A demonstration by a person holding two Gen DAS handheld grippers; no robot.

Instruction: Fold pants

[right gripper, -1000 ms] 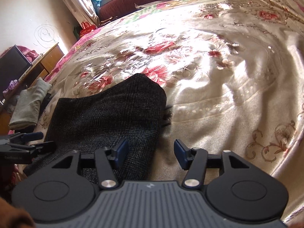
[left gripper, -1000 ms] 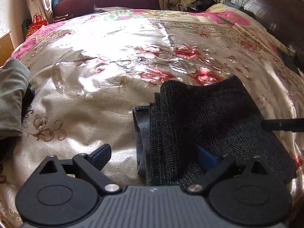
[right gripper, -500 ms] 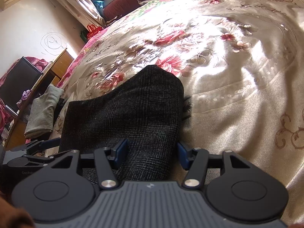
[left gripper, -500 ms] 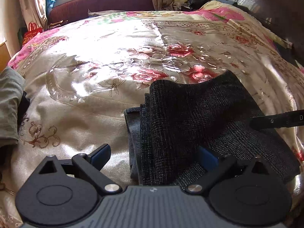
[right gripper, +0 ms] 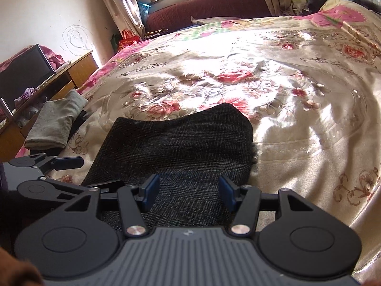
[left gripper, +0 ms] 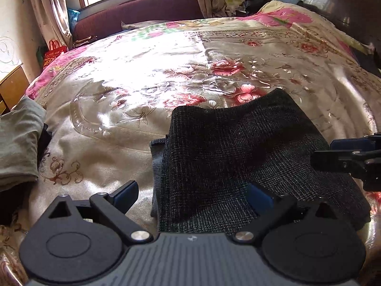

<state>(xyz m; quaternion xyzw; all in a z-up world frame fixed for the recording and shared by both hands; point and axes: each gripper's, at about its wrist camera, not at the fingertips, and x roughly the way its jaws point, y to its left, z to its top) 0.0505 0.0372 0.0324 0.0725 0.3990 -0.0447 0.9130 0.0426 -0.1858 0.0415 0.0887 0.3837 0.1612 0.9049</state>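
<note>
Fingers (right gripper: 150, 191) of the right gripper (right gripper: 189, 190) stood wide and empty over the folded pants (right gripper: 176, 152); the left gripper (left gripper: 190, 197), equally spread, straddled their left edge.

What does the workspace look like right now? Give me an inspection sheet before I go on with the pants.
Surface: bed under a shiny floral bedspread, sunlit, a few wrinkles.
Job's things: dark pants lie folded in a flat stack near the front edge; a grey inner layer peeks out on its left side.
Clutter: folded grey-green garment at the bed's left edge, dark cloth under it.
Grippers: left claw open, straddling the stack's left edge; right claw open above the stack's near end; neither grips cloth.
Cables: nothing seen.
Surroundings: window with curtains, maroon bench, wooden desk, dark headboard on the right.
</note>
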